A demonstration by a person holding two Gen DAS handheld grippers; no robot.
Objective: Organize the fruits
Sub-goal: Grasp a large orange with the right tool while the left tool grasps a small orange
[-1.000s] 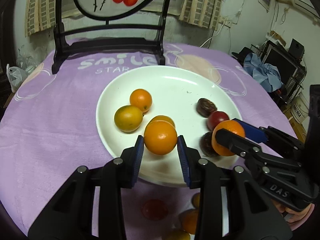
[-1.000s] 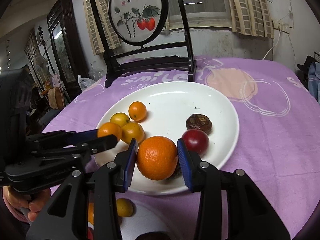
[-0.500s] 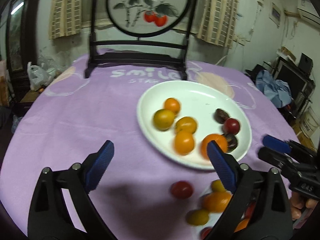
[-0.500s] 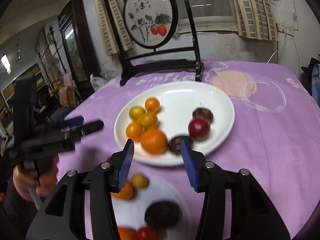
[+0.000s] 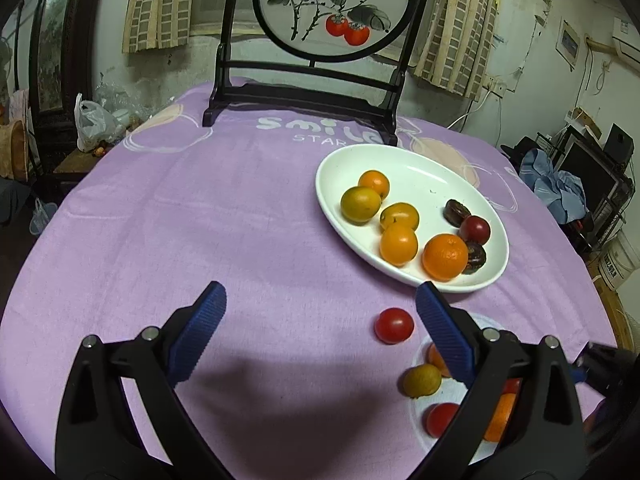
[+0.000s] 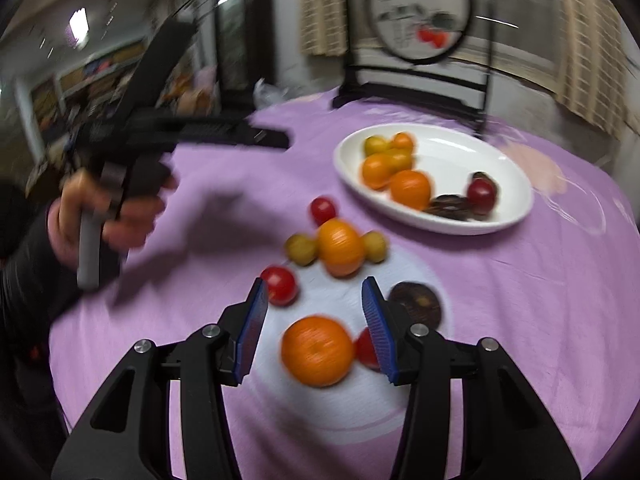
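A white oval plate [image 5: 420, 168] on the purple cloth holds several oranges, a large orange [image 5: 445, 257], a red fruit and dark fruits. It also shows in the right wrist view [image 6: 504, 168]. My left gripper [image 5: 320, 320] is wide open and empty above bare cloth, left of a red tomato [image 5: 394, 325]. My right gripper [image 6: 316, 312] is open and empty above a near white plate [image 6: 340, 412], over an orange [image 6: 317, 351]. Around it lie a second orange [image 6: 341, 246], tomatoes, small yellow fruits and a dark fruit [image 6: 416, 300]. The right view is blurred.
A black wooden stand with a round painted screen [image 5: 332, 12] stands at the table's far side. The near plate with fruits shows in the left wrist view [image 5: 452, 392] at lower right. Furniture and clutter surround the round table.
Both grippers let go of their oranges onto the oval plate, opened, and pulled back. The left one swung left over bare cloth; the right one moved over the near plate.
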